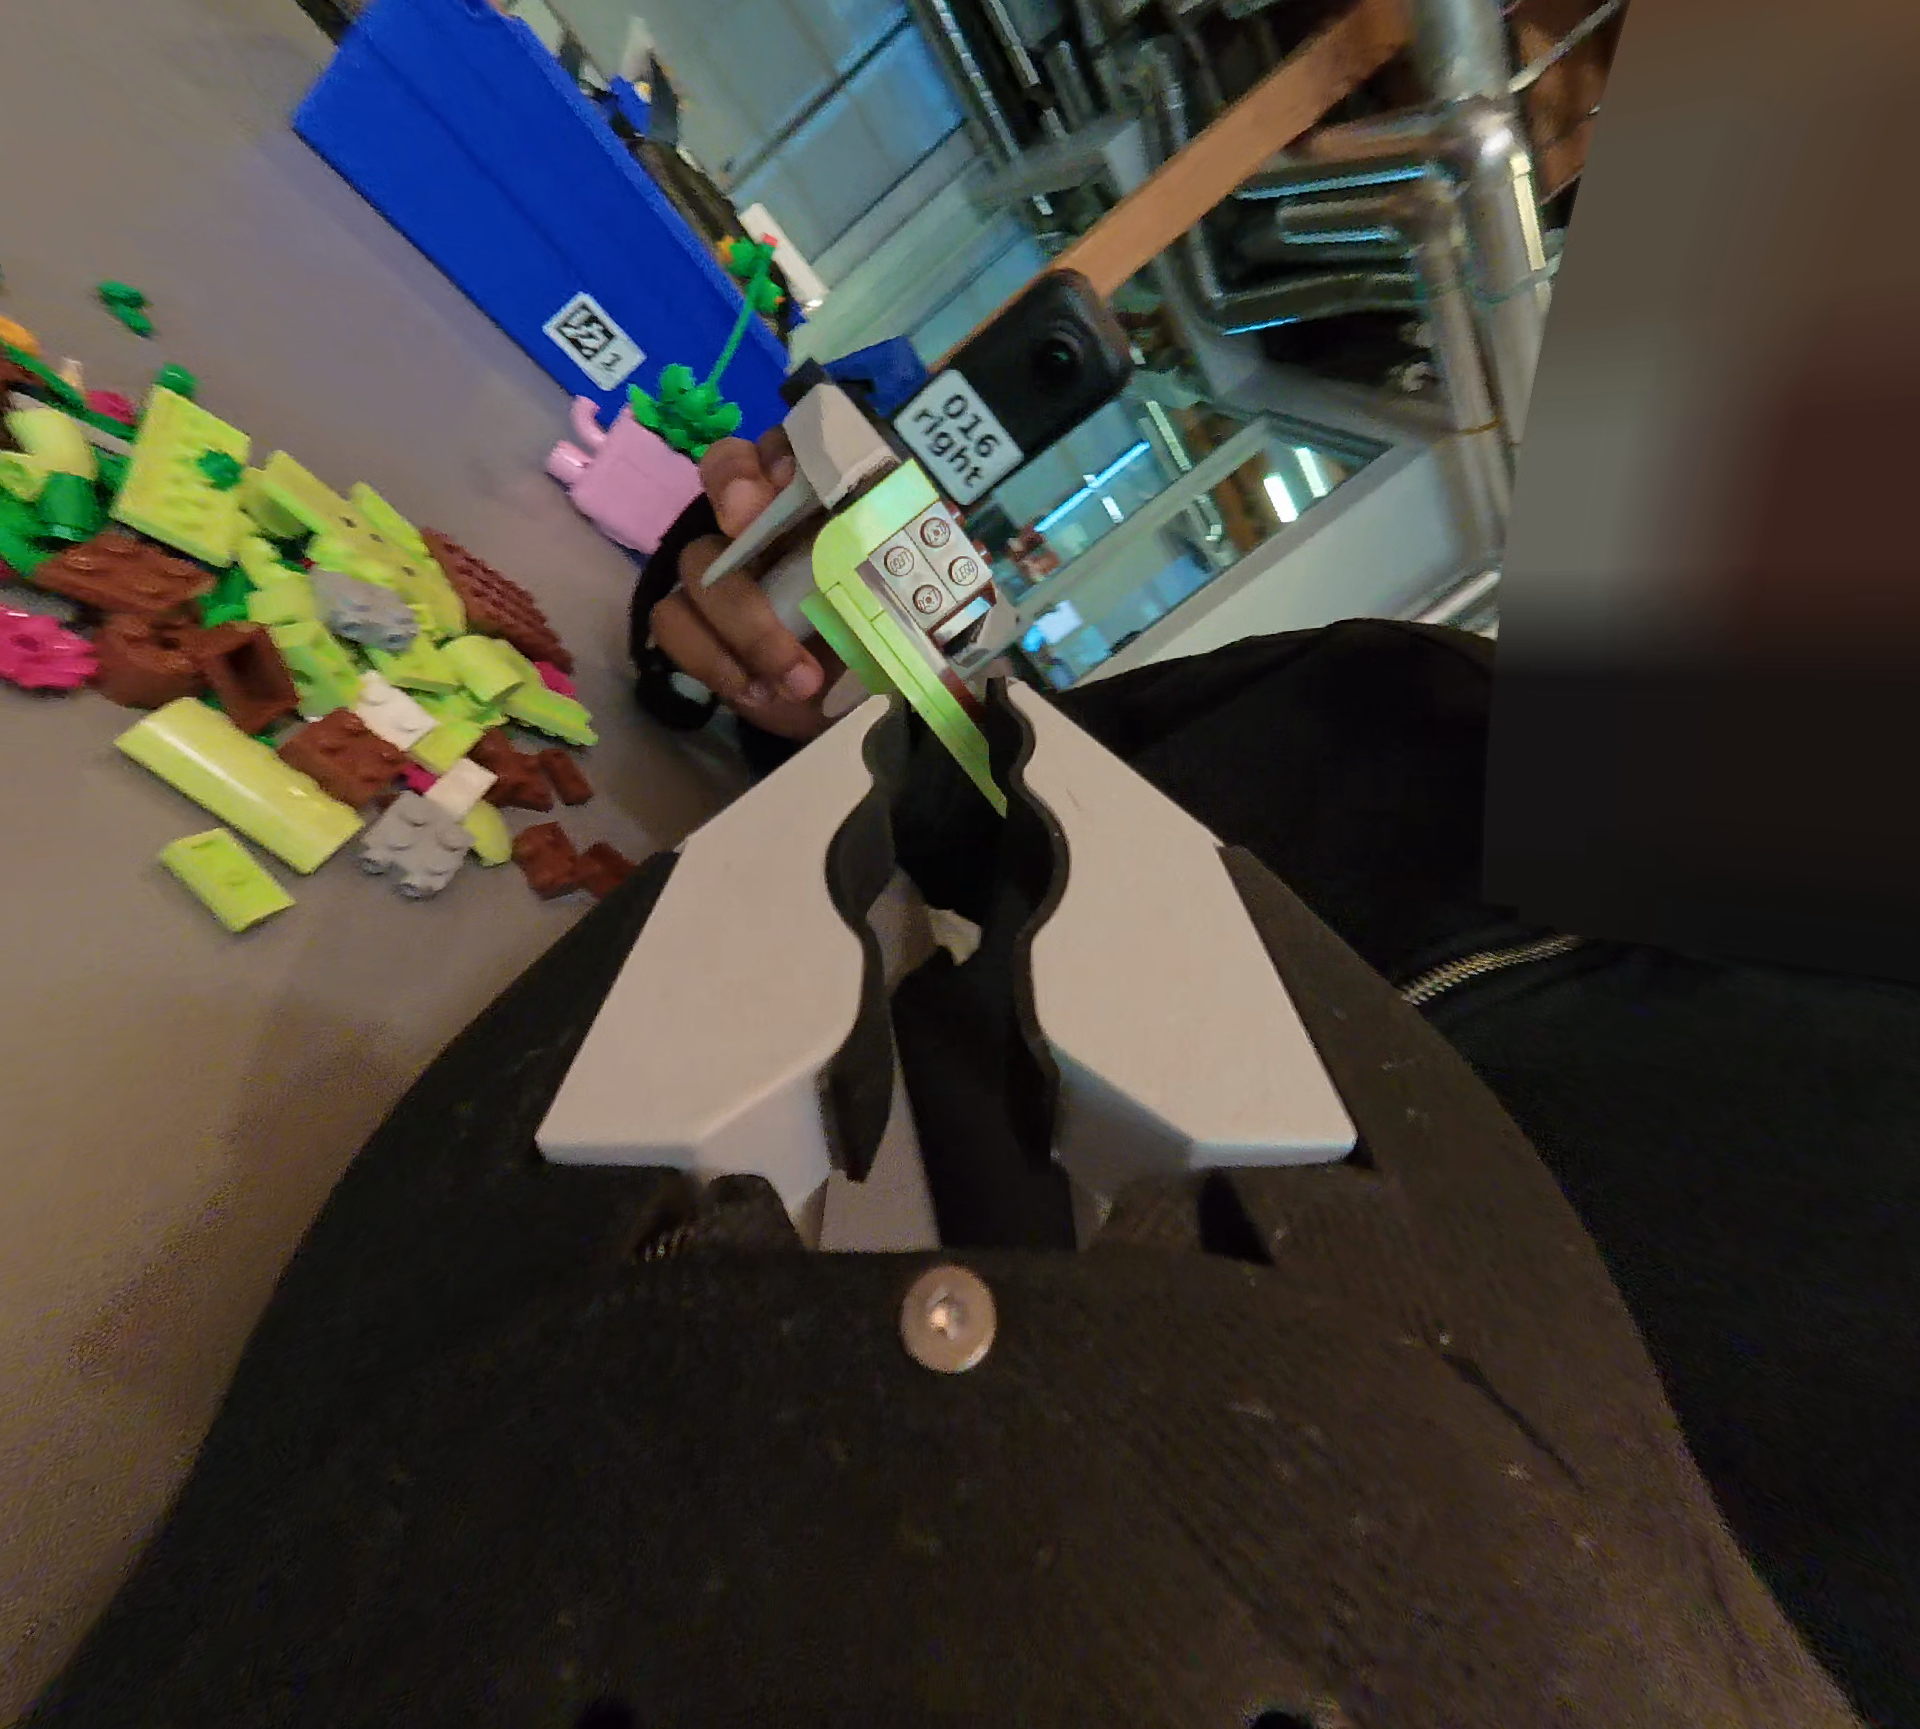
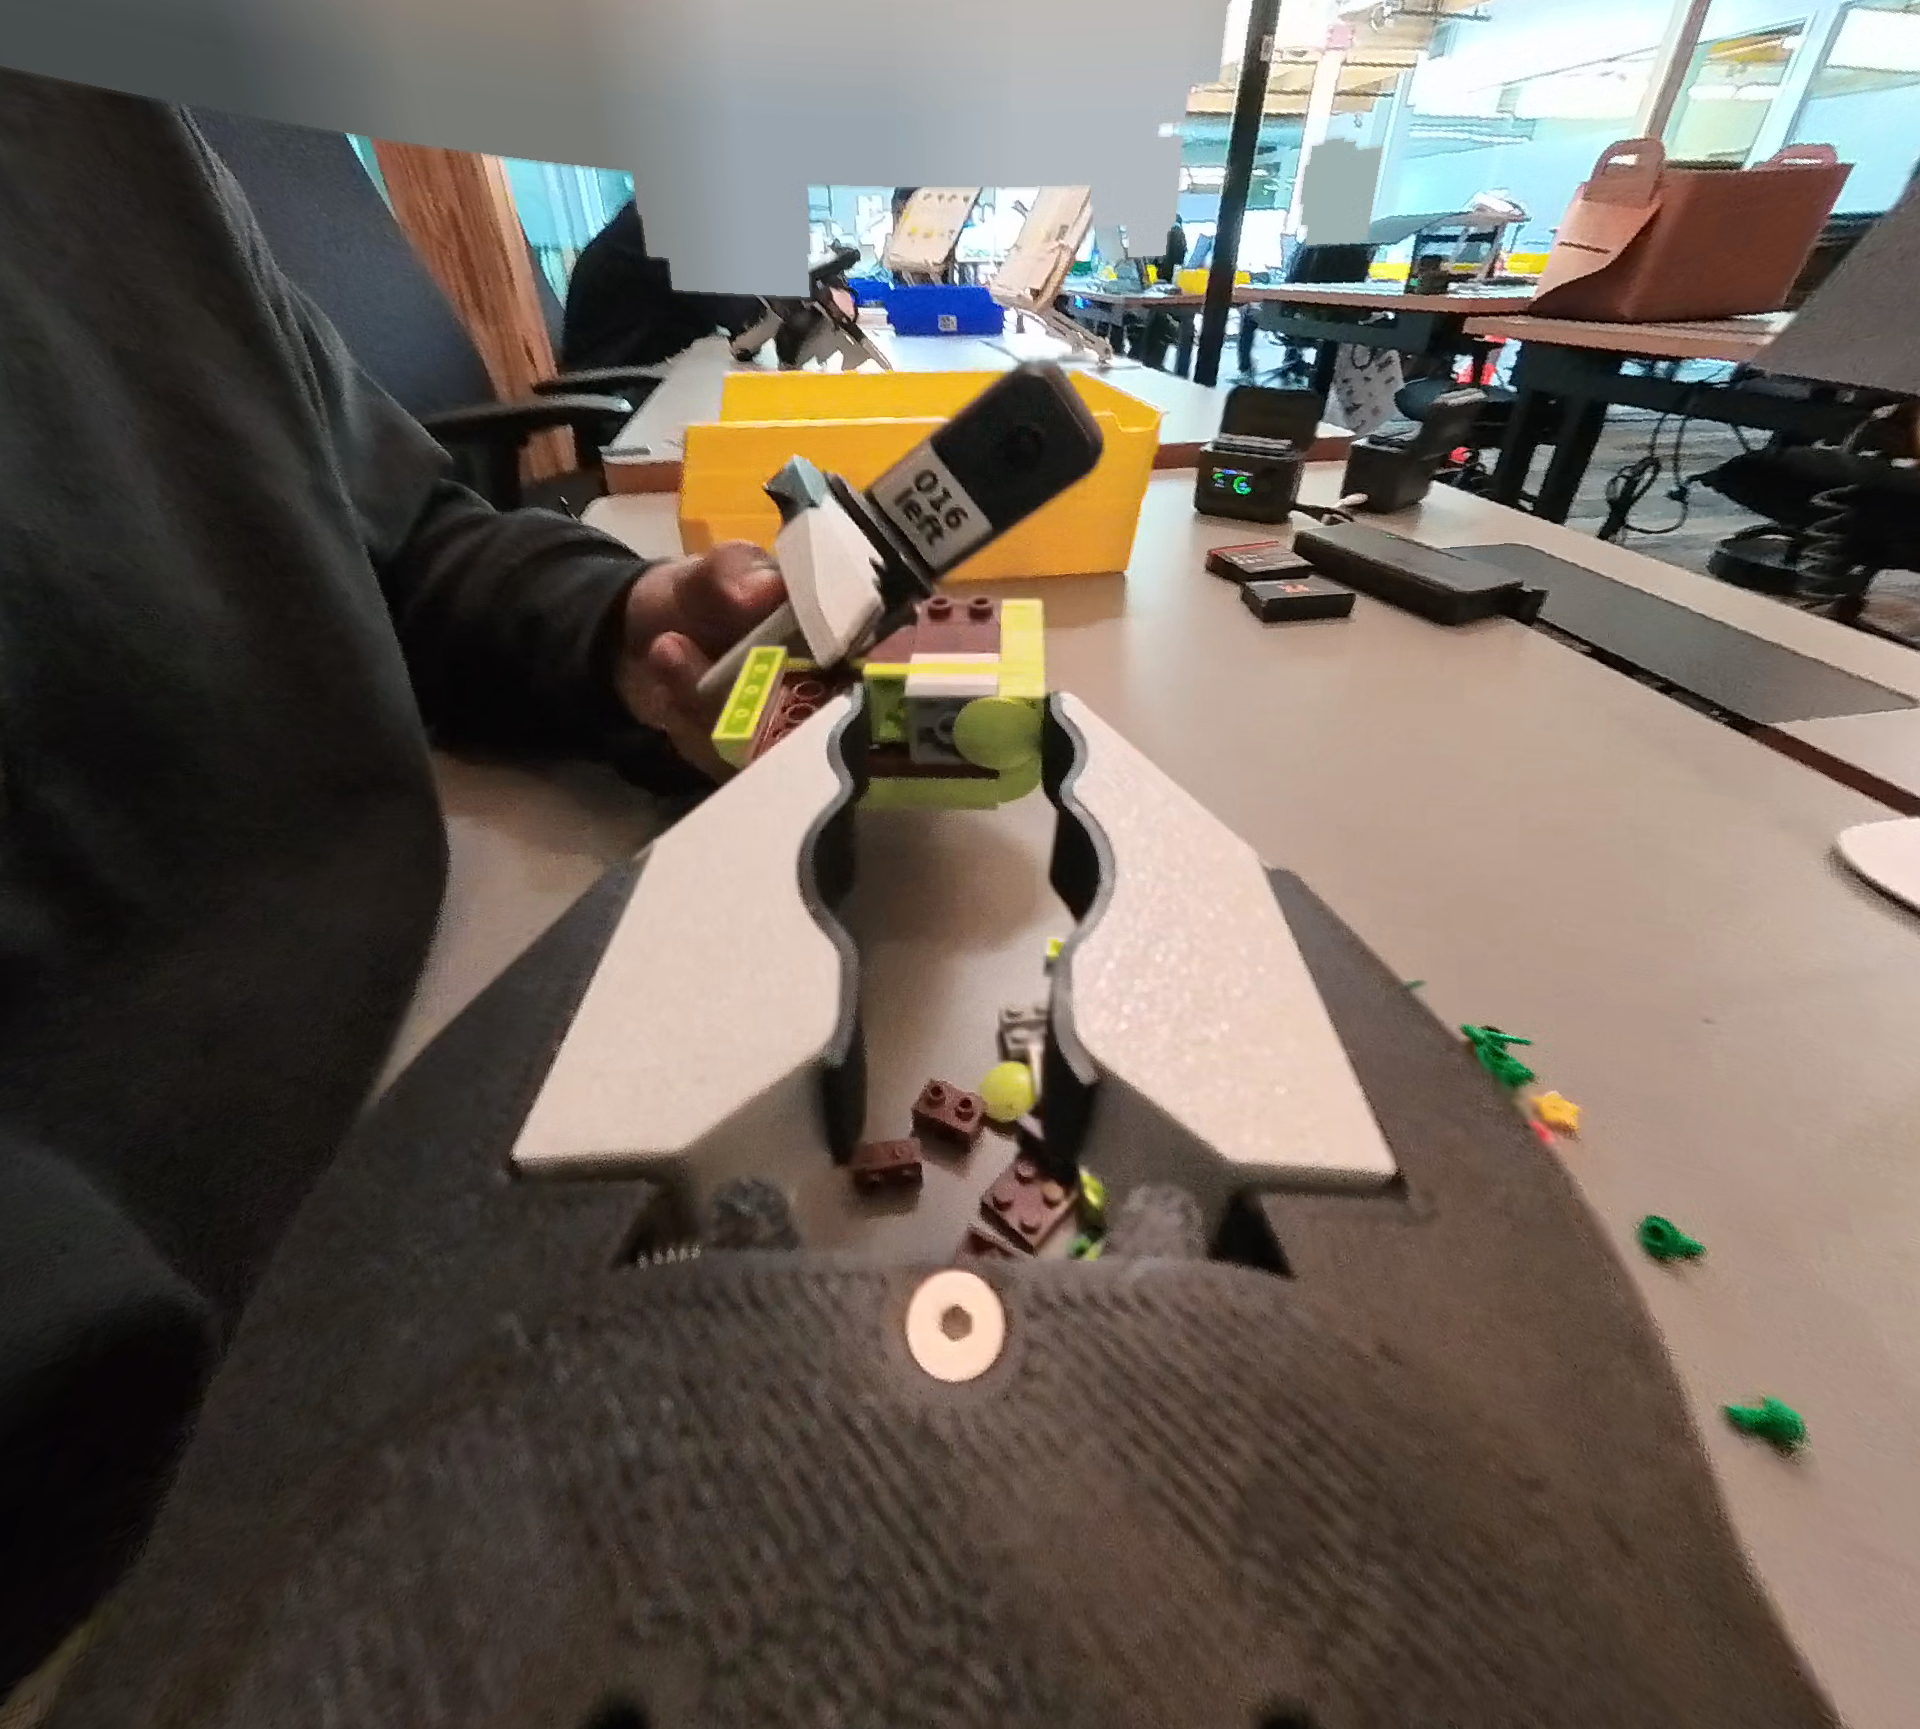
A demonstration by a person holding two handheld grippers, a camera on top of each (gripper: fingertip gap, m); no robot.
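My left gripper (image 1: 951, 744) and right gripper (image 2: 951, 744) jaws both pinch the lime-brown brick build (image 2: 951, 703) above the worktop (image 2: 1455, 848).

Both views are wide-angle, with lines bending toward the edges. The left wrist view is dimmer and steeply tilted; pale light comes from windows (image 1: 831, 17) at 12 o'clock, and the brick pile (image 1: 260, 599) at 9 o'clock is slightly motion-blurred. The right wrist view is brighter, with daylight from windows (image 2: 1662, 69) at 2 o'clock. The grey table (image 2: 1455, 848) shows only soft shadows. Smooth blurred patches cover the upper parts of both views.
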